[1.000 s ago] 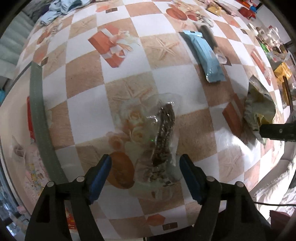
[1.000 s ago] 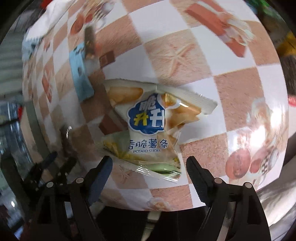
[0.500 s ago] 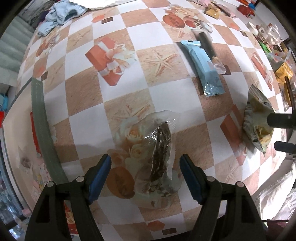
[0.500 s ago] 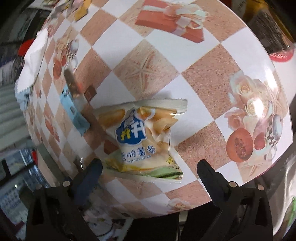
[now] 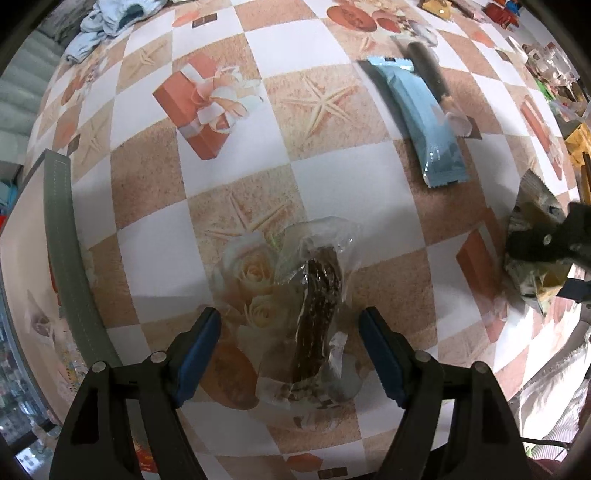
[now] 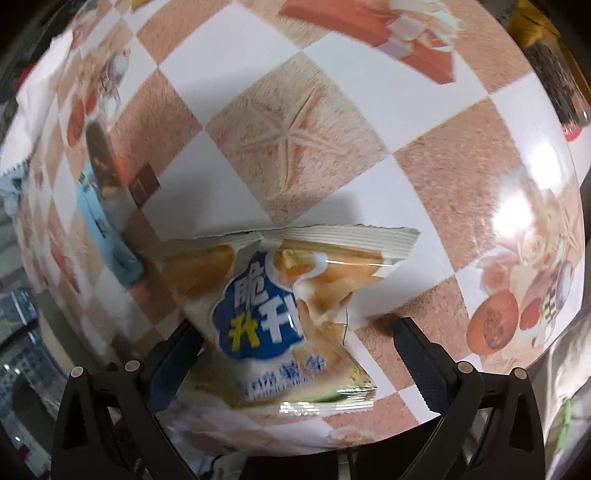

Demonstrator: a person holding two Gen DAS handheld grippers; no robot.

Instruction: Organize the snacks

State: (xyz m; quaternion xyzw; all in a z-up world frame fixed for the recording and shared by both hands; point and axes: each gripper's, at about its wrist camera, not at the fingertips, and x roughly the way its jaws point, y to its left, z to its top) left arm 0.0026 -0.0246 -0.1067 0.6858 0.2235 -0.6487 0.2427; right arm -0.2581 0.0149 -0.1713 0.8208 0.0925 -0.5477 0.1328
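Observation:
A dark snack bar in a clear wrapper [image 5: 316, 321] lies on the checkered tablecloth between the fingers of my left gripper [image 5: 290, 354], which is open and straddles it. A yellow-and-white potato stick bag with a blue logo [image 6: 273, 310] lies between the fingers of my right gripper [image 6: 295, 354], which is open around it. The bag [image 5: 532, 254] and the right gripper's black body show at the right edge of the left wrist view. A light blue bar [image 5: 421, 122] and a dark brown bar [image 5: 428, 70] lie side by side farther back.
The blue bar [image 6: 103, 229] and the brown bar [image 6: 99, 158] also show at the left of the right wrist view. Light blue cloth [image 5: 110, 18] lies at the far left corner. Assorted packets [image 5: 554, 81] crowd the far right. A grey-green band [image 5: 66, 258] edges the table at left.
My right gripper has moved in over the potato stick bag, which now sits deeper between its fingers. My left gripper stays open around the clear-wrapped bar, with the view shifted slightly.

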